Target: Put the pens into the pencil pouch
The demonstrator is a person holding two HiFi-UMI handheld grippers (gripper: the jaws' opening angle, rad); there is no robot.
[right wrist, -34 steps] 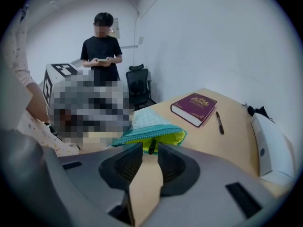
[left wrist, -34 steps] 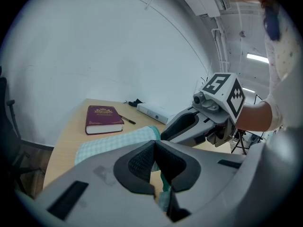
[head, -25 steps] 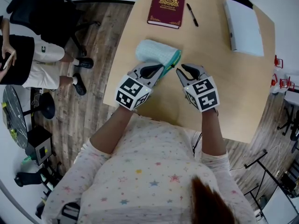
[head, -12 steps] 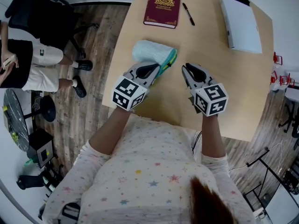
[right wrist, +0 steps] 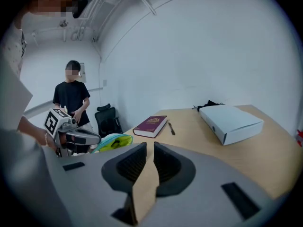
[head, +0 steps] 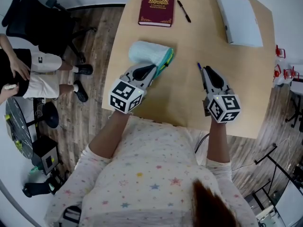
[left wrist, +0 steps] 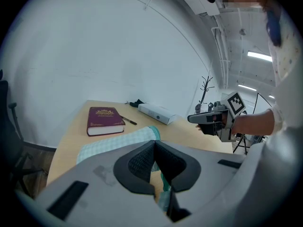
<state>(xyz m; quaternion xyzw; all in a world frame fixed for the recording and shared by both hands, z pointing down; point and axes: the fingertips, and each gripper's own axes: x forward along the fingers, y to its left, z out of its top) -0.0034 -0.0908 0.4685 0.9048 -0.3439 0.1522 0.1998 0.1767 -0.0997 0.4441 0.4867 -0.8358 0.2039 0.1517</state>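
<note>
The pale teal checked pencil pouch lies on the wooden table, its mouth toward me. My left gripper is shut on the pouch's teal rim. In the right gripper view the pouch gapes, yellow-green inside, with something dark in it. My right gripper hovers well to the right of the pouch. Its jaws stand a narrow gap apart with nothing between them. A small blue tip shows just past its fingertips; I cannot tell what it is. A black pen lies beside the book at the far edge.
A maroon book lies at the far side, a white box at the far right. Left of the table are an office chair and a seated person. Bare tabletop lies between the two grippers.
My right gripper has drawn away from the pouch's mouth to the right and rolled as it went. The left gripper and the pouch have stayed put.
</note>
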